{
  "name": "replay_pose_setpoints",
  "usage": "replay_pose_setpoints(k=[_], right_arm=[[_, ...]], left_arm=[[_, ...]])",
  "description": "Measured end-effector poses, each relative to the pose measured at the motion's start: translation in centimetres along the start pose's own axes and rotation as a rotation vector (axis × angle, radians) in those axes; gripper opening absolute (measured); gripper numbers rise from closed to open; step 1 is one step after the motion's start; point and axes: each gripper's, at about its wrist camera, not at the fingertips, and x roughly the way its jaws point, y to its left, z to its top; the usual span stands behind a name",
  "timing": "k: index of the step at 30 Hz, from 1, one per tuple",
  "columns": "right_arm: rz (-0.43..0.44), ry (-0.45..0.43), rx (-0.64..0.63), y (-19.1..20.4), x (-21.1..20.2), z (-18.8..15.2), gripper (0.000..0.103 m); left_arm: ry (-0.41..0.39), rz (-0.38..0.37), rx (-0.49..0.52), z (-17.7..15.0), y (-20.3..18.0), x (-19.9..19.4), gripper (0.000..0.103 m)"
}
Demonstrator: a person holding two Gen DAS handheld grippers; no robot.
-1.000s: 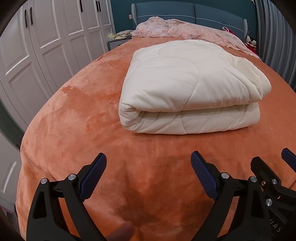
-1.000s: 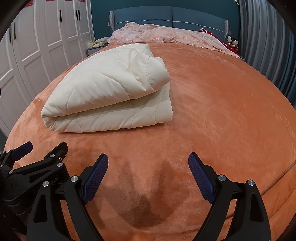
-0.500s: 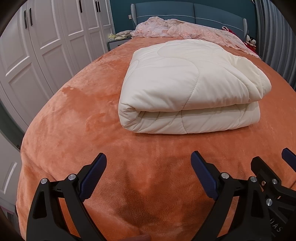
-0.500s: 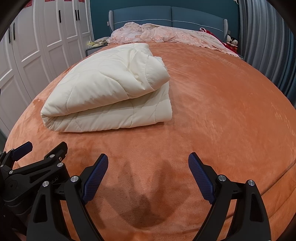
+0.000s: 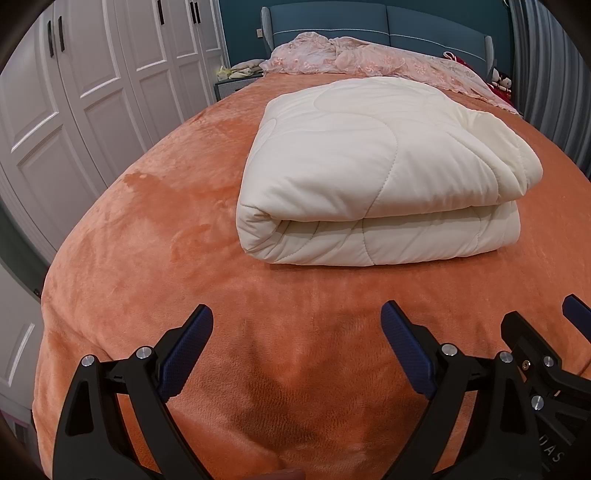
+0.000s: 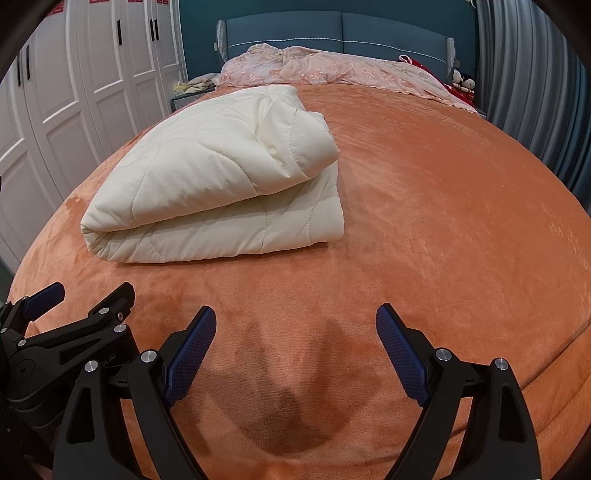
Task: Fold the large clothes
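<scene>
A cream quilted duvet lies folded into a thick stack on the orange bed cover. It also shows in the right wrist view, to the left of centre. My left gripper is open and empty, above the bed cover in front of the duvet and apart from it. My right gripper is open and empty, to the right of the left one, over the bare cover. Each gripper shows at the edge of the other's view.
A pink lace cloth lies across the head of the bed below a blue headboard. White wardrobe doors stand along the left. A grey curtain hangs at the right. A cluttered nightstand stands by the headboard.
</scene>
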Motion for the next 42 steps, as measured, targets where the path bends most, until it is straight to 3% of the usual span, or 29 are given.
replay_pose_setpoints(k=[42], right_arm=[[-0.003, 0.02, 0.004, 0.37, 0.87, 0.77, 0.086]], left_arm=[[0.022, 0.011, -0.004, 0.88, 0.88, 0.76, 0.089]])
